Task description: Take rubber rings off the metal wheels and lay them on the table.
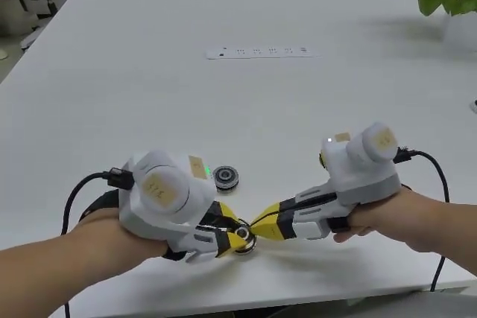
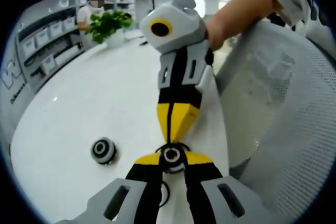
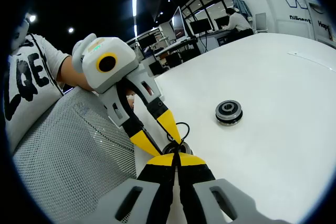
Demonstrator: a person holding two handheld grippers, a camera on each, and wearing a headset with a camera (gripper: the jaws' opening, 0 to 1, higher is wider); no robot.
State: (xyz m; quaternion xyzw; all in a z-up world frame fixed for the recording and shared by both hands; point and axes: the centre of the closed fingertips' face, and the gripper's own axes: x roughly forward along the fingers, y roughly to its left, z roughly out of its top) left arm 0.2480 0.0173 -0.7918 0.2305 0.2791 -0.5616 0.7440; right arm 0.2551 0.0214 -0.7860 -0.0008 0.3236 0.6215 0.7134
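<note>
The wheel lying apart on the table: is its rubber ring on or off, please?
On, it seems: a black band wraps the rim of the wheel, seen in all three views.

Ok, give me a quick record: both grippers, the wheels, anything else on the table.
left gripper: shut on held wheel
right gripper: jaws shut, tips against the held wheel's rim; grip on a rubber ring unclear
second wheel: flat on the table, apart from both grippers, dark outer band on it
power strip: farther back, mid-table
</note>
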